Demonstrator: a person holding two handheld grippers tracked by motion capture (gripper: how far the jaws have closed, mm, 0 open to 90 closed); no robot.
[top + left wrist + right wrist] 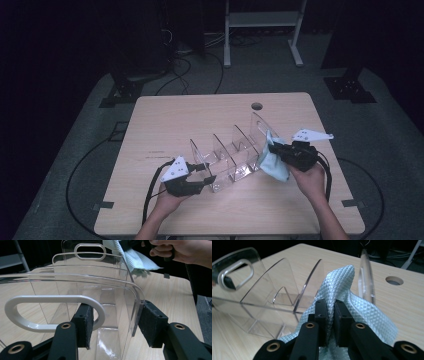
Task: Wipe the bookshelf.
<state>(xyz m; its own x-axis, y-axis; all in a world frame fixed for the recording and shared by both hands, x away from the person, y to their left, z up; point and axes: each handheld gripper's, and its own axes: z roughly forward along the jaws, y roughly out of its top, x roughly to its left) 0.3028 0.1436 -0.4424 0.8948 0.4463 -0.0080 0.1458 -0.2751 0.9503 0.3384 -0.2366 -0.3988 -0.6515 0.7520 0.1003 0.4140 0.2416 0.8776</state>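
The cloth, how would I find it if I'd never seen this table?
Look at the wooden table, then the clear plastic rack lying on it. At the rack's right end, the right gripper pinches the cloth: the one soft, pale blue thing there.

Hand-held gripper (330,312) pinching cloth (364,315) beside acrylic rack (269,290).

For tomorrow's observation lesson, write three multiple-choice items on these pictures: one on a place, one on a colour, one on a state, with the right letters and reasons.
1. Where is the cloth?
A. At the end of the clear rack by the right gripper
B. On the floor
C. Over the table's hole

2. What colour is the cloth?
A. Red
B. Pale blue-green
C. Black

3. How does the left gripper stand?
A. Away from the rack
B. Shut on the cloth
C. Its jaws either side of the rack's end panel

Answers:
1 A, the high view shows the cloth against that end.
2 B, the right gripper view shows it.
3 C, the left gripper view shows a pad on each side of the panel.
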